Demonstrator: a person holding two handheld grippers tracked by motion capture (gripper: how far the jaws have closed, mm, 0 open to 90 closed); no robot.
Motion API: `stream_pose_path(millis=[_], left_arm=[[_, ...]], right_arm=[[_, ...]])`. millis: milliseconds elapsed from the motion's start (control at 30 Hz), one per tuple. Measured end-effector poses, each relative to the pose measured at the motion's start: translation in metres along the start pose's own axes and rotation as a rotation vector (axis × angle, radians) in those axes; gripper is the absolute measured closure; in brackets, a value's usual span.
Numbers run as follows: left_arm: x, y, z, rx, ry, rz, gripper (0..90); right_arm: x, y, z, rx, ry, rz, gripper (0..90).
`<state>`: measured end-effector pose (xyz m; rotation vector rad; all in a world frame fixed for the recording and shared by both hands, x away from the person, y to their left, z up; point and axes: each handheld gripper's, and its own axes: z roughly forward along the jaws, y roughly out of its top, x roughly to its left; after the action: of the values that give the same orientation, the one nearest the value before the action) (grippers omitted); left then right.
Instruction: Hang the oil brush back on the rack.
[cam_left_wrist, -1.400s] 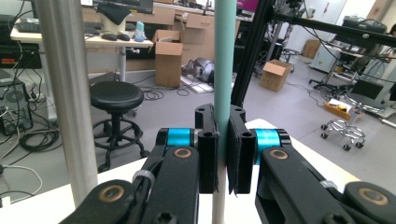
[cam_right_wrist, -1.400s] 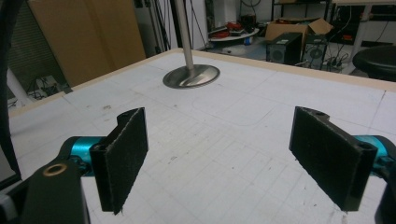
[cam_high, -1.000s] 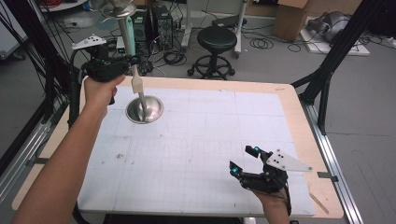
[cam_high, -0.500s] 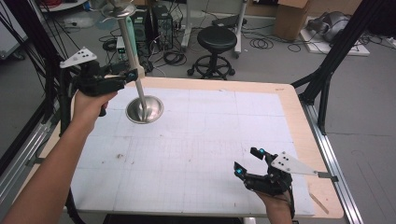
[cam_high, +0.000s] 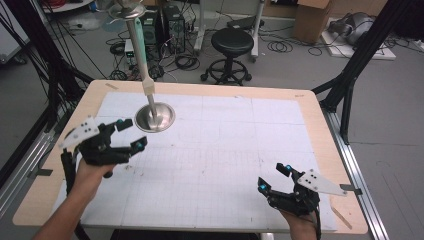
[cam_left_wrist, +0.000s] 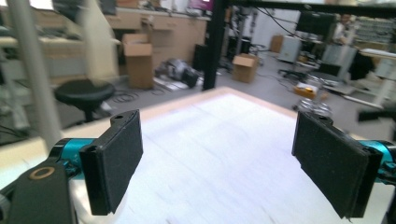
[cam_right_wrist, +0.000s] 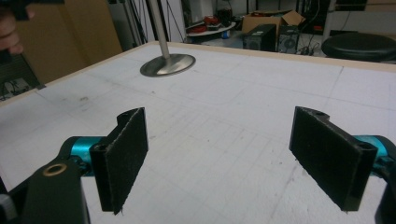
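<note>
A metal stand with a round base (cam_high: 155, 117) and an upright pole (cam_high: 140, 50) rests at the back left of the white gridded mat (cam_high: 225, 150). My left gripper (cam_high: 132, 134) hovers low just left of and nearer than the base, apart from it. Its jaws have just been opening and stand wide with nothing between them (cam_left_wrist: 217, 158); the pole (cam_left_wrist: 32, 70) shows blurred at the left. My right gripper (cam_high: 274, 176) rests near the front right of the mat, open and holding nothing (cam_right_wrist: 219, 154). The base (cam_right_wrist: 168, 64) lies far ahead of it.
The mat covers most of the wooden table (cam_high: 320, 130). A black stool (cam_high: 232, 42), cables and cardboard boxes stand on the floor behind the table. Black frame legs (cam_high: 350, 85) rise at the right.
The left gripper let go of the stand's pole, opened, and dropped down and toward the person to the left of the base. The right gripper stayed near the front right.
</note>
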<state>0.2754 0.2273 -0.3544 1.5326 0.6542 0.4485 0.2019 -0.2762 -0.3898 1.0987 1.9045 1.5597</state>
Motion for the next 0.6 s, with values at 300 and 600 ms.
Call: stream_pose_path(millis=[300, 600], left_arm=[[-0.012, -0.035, -0.017, 0.013, -0.011, -0.011, 18.5], [-0.012, -0.045, -0.028, 0.012, -0.013, -0.018, 20.3]], right_arm=[[0.001, -0.006, -0.009, 0.011, -0.039, -0.022, 18.3], [0.004, -0.006, -0.007, 0.011, -0.045, -0.030, 18.3]])
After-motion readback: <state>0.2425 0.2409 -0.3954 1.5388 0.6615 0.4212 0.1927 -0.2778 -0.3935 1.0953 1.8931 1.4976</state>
